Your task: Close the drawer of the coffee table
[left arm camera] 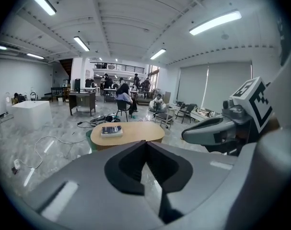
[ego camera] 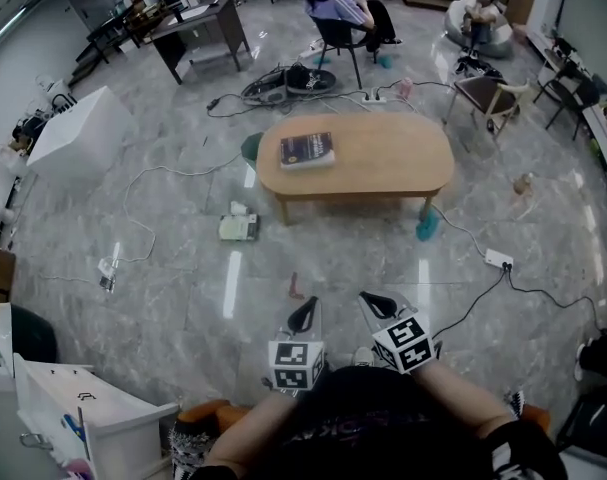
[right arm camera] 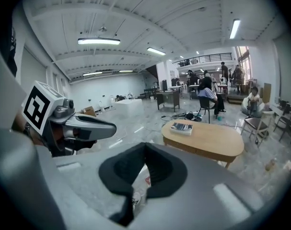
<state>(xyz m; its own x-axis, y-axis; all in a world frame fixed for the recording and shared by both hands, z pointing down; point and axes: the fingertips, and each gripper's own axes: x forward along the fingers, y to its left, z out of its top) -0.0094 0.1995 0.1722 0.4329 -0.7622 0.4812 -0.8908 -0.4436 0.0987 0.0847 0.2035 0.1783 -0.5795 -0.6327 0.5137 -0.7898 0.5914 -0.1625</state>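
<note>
In the head view the left gripper and the right gripper are hovering side by side at the bottom centre of the frame, above the grey marble floor. Both are pointing toward the upper part of the frame, and each is showing its cube with square markers just behind the jaws.

In the left gripper view the left gripper is keeping its 2 jaws pressed together with nothing between them. The right gripper is showing at the right edge of that view. In the right gripper view the right gripper is likewise holding its jaws together on nothing, and the left gripper is reaching in from the left.

The coffee table is standing well apart from both grippers, in the upper centre of the head view. It is an oval wooden surface on short legs. 1 book is lying on its left end. The table is also showing just above the closed jaws in the left gripper view and right of centre in the right gripper view. Its drawer is not showing clearly in any view.

Cables are trailing across the floor to the left of the table, and a power strip is lying at the right. A white box is standing at the upper left, and a white cabinet is filling the lower left corner. At the top centre a person is sitting on a chair.
</note>
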